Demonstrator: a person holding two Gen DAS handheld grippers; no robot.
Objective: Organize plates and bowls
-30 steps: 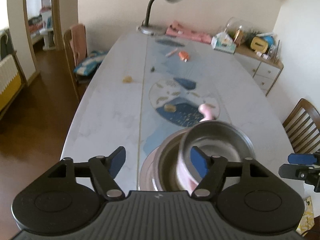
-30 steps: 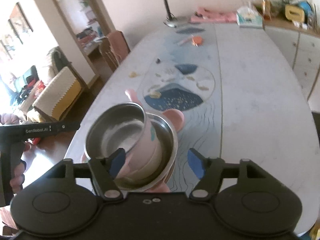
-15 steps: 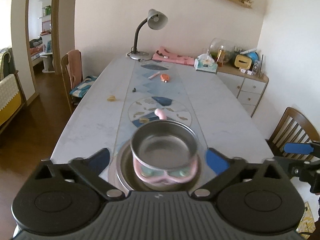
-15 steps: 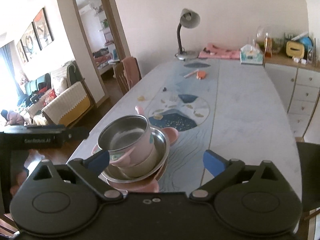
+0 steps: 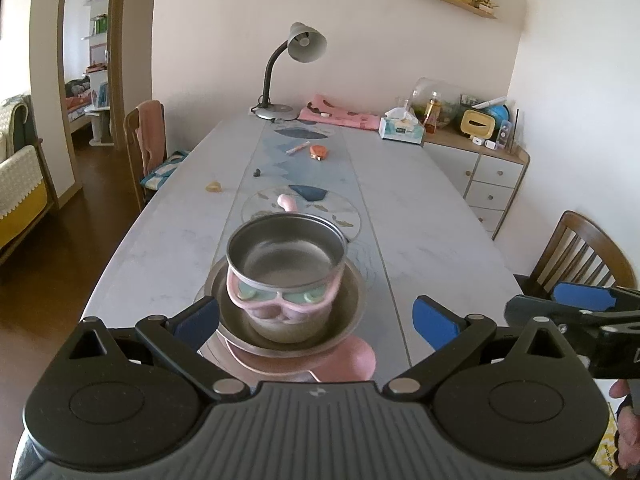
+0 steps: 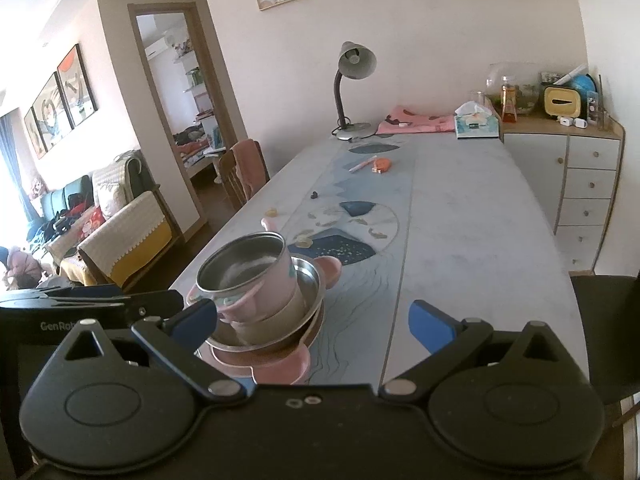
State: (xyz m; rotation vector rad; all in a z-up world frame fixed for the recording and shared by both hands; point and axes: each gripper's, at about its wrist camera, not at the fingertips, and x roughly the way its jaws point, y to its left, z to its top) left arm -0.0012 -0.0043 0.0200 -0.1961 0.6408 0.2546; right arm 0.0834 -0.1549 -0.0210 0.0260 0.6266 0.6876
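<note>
On the counter point(image 5: 420, 216) near its front edge the steel bowl point(image 5: 286, 254) sits nested in a steel dish point(image 5: 348, 312) on a pink plate point(image 6: 276, 364), both left gripper point(image 5: 316, 316) and right gripper point(image 6: 312, 318) spread apart and empty; likely light, rigid, slippery, so best gripped at the rim.

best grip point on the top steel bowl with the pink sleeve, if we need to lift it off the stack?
Probably the rim. The pink-sleeved bowl sits upright, nested in the wider steel bowl on the pink plate, so its lower wall is hidden. Come from above on the near side, one finger inside, one outside on the sleeve. Both the left gripper and the right gripper are open, apart from it.
</note>
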